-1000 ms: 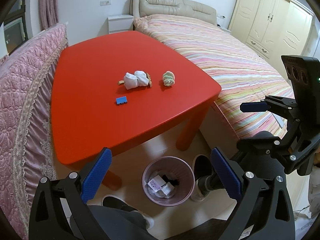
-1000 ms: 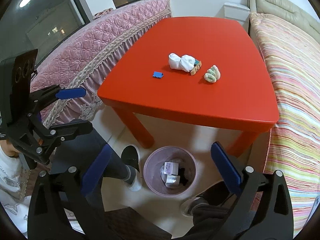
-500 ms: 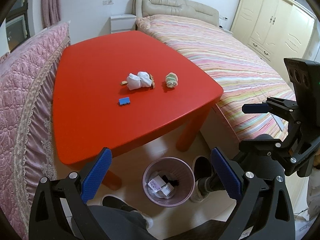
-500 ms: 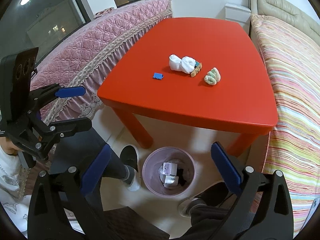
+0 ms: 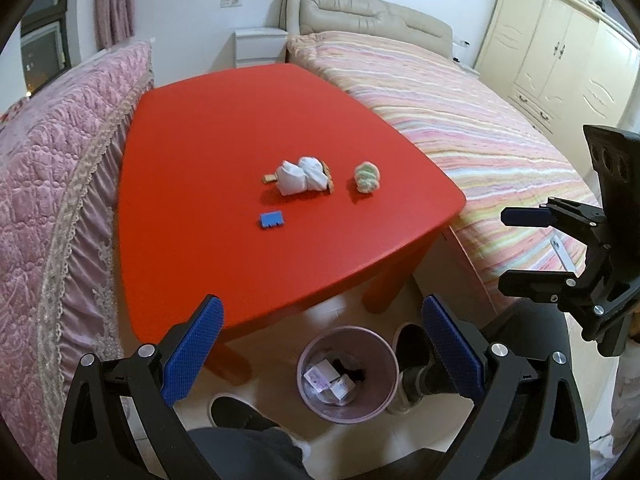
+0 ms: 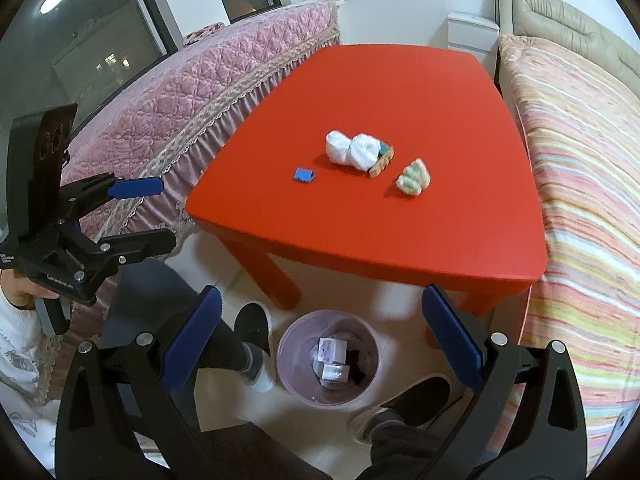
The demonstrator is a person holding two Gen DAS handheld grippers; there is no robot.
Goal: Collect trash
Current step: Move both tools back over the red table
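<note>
Standing by the red worktop (image 5: 248, 264), I see both tools held up high with jaws spread wide and nothing in them. The left gripper (image 5: 320, 344) and the right gripper (image 6: 320, 344) both hang right over the pink bin (image 5: 347, 374) on the floor. Some trash is in the bin already. Far ahead of the jaws, on the worktop, three things are left: a white wad (image 5: 302, 175), a green wad (image 5: 367, 177) and a small blue piece (image 5: 271, 219).
</note>
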